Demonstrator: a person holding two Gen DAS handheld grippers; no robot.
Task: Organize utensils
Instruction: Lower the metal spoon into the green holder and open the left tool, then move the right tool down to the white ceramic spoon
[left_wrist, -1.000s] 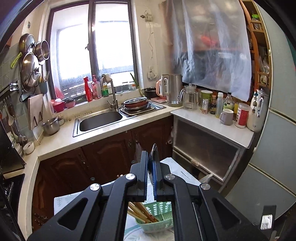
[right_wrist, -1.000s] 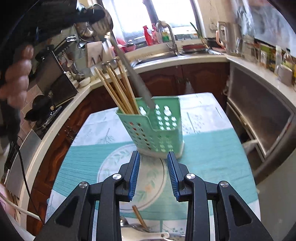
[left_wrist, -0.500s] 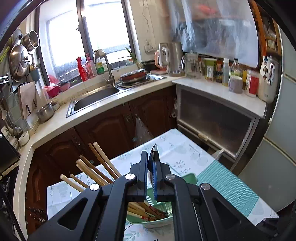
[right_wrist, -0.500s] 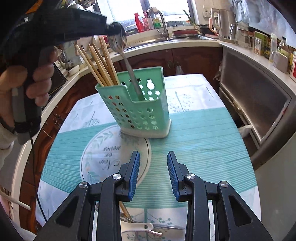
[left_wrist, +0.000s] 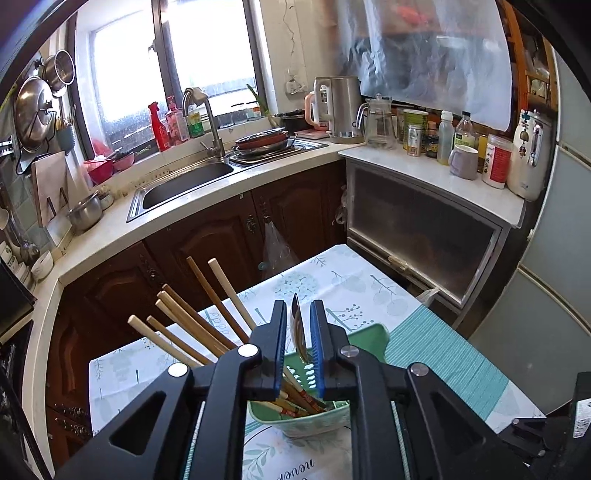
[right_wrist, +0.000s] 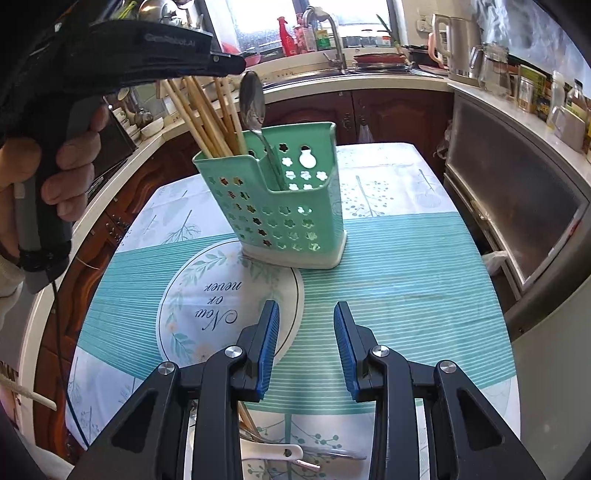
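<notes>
Kitchen bench (right_wrist: 388, 266) carrying green holder (right_wrist: 280, 206): chopsticks (right_wrist: 199, 110) already standing inside. Left gripper (left_wrist: 298, 343) loosening around spoon (right_wrist: 253, 101), handle inside holder. Right gripper (right_wrist: 304, 350) waiting, wide, empty. More utensils (right_wrist: 280, 452) lying unsorted.

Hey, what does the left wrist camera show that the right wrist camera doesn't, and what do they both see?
Only the left wrist view shows the left gripper from behind, its fingers apart with the spoon bowl between them, and the sink basin.

Only the right wrist view shows the open right gripper, the white spoon on the table below it, the holder's flower-hole front and the spoon handle down in its right compartment.

Both show the green utensil holder on the tablecloth, the chopsticks in it, and the faucet.
</notes>
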